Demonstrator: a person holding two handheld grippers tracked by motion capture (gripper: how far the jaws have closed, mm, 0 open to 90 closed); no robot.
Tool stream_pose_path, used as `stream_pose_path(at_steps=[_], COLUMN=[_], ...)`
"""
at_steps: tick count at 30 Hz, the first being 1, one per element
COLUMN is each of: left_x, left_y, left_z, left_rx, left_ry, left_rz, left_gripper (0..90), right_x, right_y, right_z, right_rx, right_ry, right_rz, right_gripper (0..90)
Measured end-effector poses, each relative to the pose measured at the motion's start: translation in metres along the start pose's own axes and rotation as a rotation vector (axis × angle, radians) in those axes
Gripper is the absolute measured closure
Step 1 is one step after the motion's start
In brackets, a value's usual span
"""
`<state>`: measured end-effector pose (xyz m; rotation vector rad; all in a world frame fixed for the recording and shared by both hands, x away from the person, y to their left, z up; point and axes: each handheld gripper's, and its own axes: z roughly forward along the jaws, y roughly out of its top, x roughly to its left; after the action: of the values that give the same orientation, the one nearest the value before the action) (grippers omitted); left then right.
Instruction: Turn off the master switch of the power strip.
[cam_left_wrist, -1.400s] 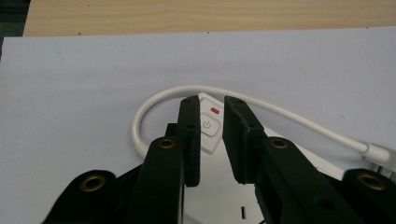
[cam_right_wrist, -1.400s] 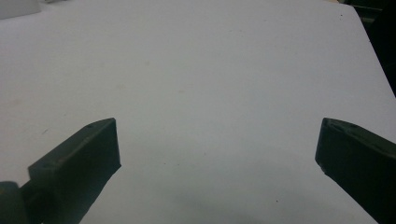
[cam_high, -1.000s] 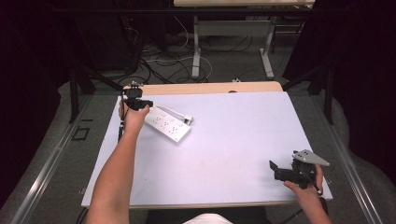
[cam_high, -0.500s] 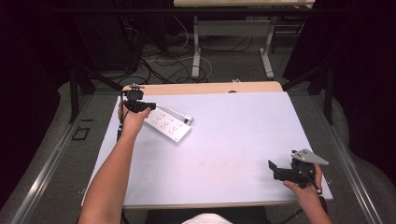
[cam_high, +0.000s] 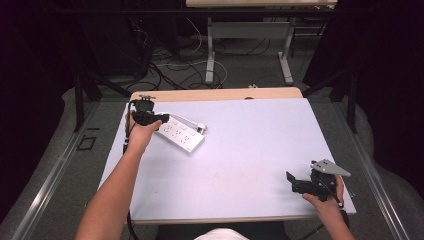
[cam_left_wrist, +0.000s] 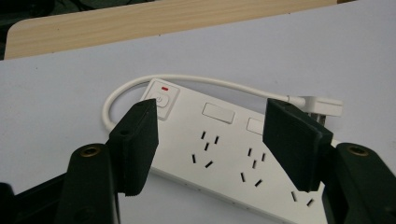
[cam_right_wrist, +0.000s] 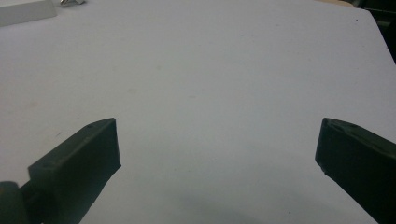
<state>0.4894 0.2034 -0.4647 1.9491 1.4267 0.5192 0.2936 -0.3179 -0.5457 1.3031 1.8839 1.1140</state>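
Running off the bottom edge of the left gripper view, the white power strip (cam_left_wrist: 224, 154) lies at the far left of the pale table (cam_high: 250, 150), its cord (cam_left_wrist: 187, 80) looping behind it. The left gripper (cam_high: 150, 119) hovers over its switch end, jaws spread wide and empty. The right gripper (cam_high: 300, 184) sits near the right corner, likewise agape. Cables (cam_high: 175, 60) tangle on the dim floor beyond.
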Motion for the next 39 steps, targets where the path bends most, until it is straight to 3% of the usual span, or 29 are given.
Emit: stream_pose_path(at_steps=[14, 22, 24, 32, 39], left_x=[-0.015, -0.023, -0.026, -0.036, -0.045], left_y=[-0.009, -0.018, -0.020, -0.029, -0.039], left_z=[-0.017, -0.024, -0.027, -0.037, -0.047], left_rx=[-0.005, -0.014, -0.011, -0.017, -0.045], left_ry=[-0.058, -0.066, -0.081, -0.130, -0.172], left_rz=[0.054, 0.062, 0.043, 0.073, 0.080], left_gripper=[30.9, 20.1, 16.7, 1.8, 0.6], right_x=[0.000, 0.001, 0.001, 0.001, 0.001], right_y=[0.000, 0.001, 0.001, 0.001, 0.001], right_z=[-0.001, -0.002, -0.002, -0.003, -0.002], right_rx=[-0.005, 0.012, 0.012, 0.012, -0.007], right_ry=[-0.003, -0.002, -0.002, -0.004, 0.001], right_rz=[0.002, -0.002, -0.002, 0.002, -0.008], right_gripper=[0.0, 0.0, 0.0, 0.0, 0.0])
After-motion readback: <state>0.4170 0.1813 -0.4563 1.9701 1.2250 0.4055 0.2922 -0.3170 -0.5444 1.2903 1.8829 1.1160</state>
